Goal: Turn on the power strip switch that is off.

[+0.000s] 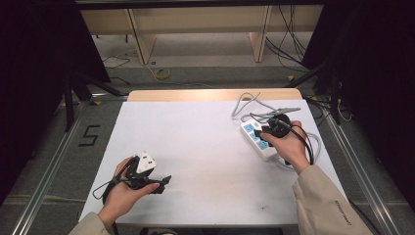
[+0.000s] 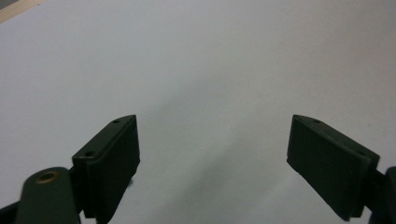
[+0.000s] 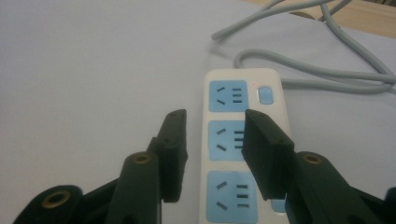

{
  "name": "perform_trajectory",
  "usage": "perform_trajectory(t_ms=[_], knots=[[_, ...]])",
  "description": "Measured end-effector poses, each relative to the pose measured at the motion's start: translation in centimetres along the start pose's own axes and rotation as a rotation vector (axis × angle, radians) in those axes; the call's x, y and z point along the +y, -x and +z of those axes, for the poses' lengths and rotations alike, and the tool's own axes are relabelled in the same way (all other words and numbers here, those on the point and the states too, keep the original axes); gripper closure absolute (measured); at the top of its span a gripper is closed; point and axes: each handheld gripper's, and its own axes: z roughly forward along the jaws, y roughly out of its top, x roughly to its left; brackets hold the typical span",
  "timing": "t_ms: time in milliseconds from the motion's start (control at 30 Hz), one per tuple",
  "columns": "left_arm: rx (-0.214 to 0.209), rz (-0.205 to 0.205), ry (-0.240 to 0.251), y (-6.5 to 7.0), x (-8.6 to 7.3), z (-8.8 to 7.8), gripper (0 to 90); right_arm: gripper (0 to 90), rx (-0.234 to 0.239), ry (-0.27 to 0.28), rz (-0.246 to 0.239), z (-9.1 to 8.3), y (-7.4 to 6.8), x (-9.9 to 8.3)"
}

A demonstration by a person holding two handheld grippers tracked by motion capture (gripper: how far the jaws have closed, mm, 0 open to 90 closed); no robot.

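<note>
My right gripper point(image 3: 212, 154) hangs just above the power strip point(image 3: 240, 140), jaws partly apart with nothing pinched between them — in the right gripper view the middle socket point(image 3: 227, 140) sits in the gap between the two black pads, and the pads touch neither it nor the strip's white casing. Just beyond the jaws lies the far socket, with the strip's small blue switch point(image 3: 265, 94) beside it. The near socket lies beneath the jaws, toward the hand. Past the far end of the strip its grey cord point(image 3: 299, 70) loops across the white counter point(image 3: 93, 70) and runs on toward the wooden edge.

From the high view, the right gripper point(image 1: 274, 128) sits over the strip point(image 1: 255, 137) with the hand wrapped behind it, and the cord point(image 1: 244, 100) curls off beyond.

My left gripper point(image 2: 212, 154) is well apart from all that, on the opposite side of the counter — its jaws stand wide, holding nothing, with bare white surface between and ahead of them. In the high view that gripper point(image 1: 164, 182) lies low over the counter point(image 1: 195, 147), pointing across toward the right gripper's side.
</note>
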Motion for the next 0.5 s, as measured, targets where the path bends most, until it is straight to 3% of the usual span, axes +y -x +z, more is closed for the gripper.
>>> perform_trajectory(t_ms=[133, 500], knots=[[0.0, -0.001, -0.002, -0.1, 0.0, 0.0, 16.6, 58.9, 0.02, 0.017, -0.028, -0.4, -0.5, -0.5], [0.003, -0.005, -0.002, -0.1, -0.1, 0.0, 16.6, 55.9, 0.063, 0.046, -0.045, -1.6, -1.9, -1.8]])
